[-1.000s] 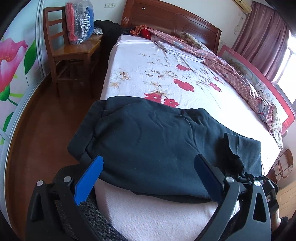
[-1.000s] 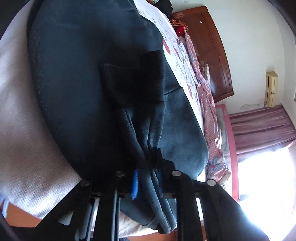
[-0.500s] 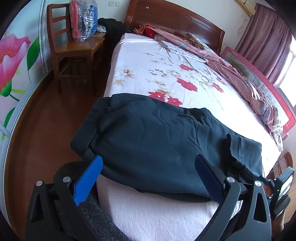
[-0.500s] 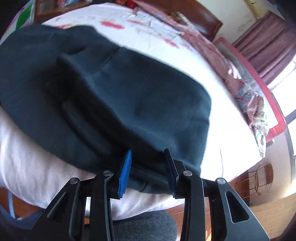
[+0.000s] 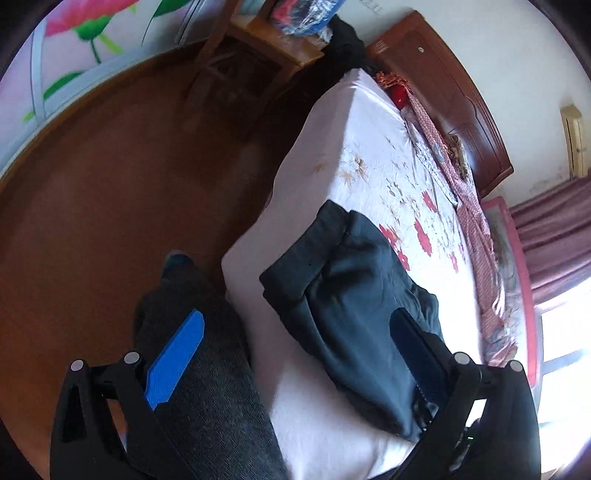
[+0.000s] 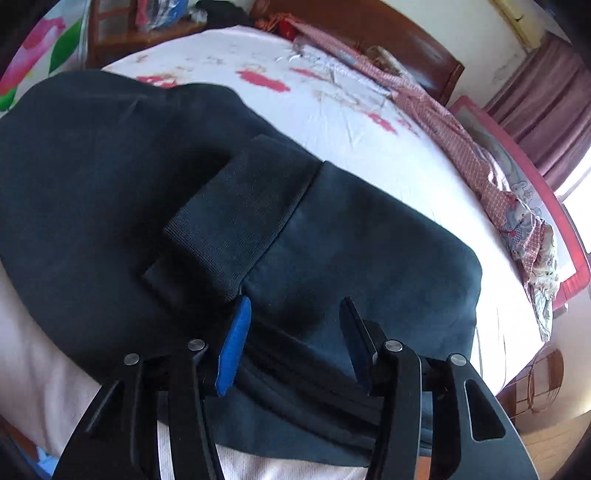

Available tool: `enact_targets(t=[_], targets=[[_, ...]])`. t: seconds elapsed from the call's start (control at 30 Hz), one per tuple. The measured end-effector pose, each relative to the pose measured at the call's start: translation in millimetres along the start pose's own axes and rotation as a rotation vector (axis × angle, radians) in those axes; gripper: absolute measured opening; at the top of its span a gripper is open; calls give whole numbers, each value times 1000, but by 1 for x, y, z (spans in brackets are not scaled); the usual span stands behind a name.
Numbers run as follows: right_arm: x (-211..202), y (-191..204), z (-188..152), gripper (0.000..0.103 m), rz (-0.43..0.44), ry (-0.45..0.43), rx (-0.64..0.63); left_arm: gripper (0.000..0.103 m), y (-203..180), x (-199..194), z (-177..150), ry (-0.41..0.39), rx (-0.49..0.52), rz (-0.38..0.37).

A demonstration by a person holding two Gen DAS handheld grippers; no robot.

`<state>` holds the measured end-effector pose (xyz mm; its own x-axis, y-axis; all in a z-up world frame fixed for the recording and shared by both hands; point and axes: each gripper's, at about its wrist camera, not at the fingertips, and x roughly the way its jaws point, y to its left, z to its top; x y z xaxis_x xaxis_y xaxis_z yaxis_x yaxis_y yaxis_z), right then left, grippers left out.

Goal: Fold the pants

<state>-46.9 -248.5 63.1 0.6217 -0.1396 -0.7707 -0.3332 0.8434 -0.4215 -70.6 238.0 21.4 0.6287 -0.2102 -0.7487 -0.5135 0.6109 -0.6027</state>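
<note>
Dark pants [image 6: 155,177] lie folded at the foot of the bed [image 6: 369,140]. Right hand-held gripper [image 6: 291,332], jaws parted, straddles the near layered edge; left hand-held gripper [image 5: 295,354] hangs wide, empty. A good grip gathers all layers together.

A bed [image 5: 369,155] with a white sheet printed with red flowers stands against a dark wooden headboard [image 5: 454,85], and a pink checked cloth [image 6: 436,107] lies rumpled along its far side. Beside the bed, a wooden chair [image 5: 266,40] carries a plastic bag [image 5: 299,14] on its seat. Maroon curtains [image 6: 546,92] hang near a bright window, and the floor [image 5: 110,177] is brown wood.
</note>
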Motion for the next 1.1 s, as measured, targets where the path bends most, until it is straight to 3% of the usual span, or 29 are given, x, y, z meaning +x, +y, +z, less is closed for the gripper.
enact_targets(t=[0.1, 0.23, 0.37, 0.47, 0.73, 0.8, 0.93, 1.1], targets=[[-5, -7, 8, 50, 49, 37, 74, 101, 5, 21, -18, 98, -87, -129], [-2, -15, 9, 50, 47, 45, 40, 101, -6, 62, -35, 188, -130, -204], [-8, -15, 6, 49, 34, 46, 30, 101, -6, 78, -33, 115, -183, -147], [-7, -17, 9, 50, 32, 51, 30, 101, 3, 93, -30, 63, -281, -145], [-11, -23, 13, 50, 40, 45, 29, 99, 9, 120, -23, -73, -391, -220], [-14, -23, 14, 50, 42, 41, 27, 77, 15, 114, -27, -93, -414, -212], [-15, -23, 15, 50, 50, 35, 31, 46, 27, 116, -30, -82, -417, -228], [-20, -25, 9, 50, 52, 34, 46, 29, 32, 106, -21, -87, -390, -273]])
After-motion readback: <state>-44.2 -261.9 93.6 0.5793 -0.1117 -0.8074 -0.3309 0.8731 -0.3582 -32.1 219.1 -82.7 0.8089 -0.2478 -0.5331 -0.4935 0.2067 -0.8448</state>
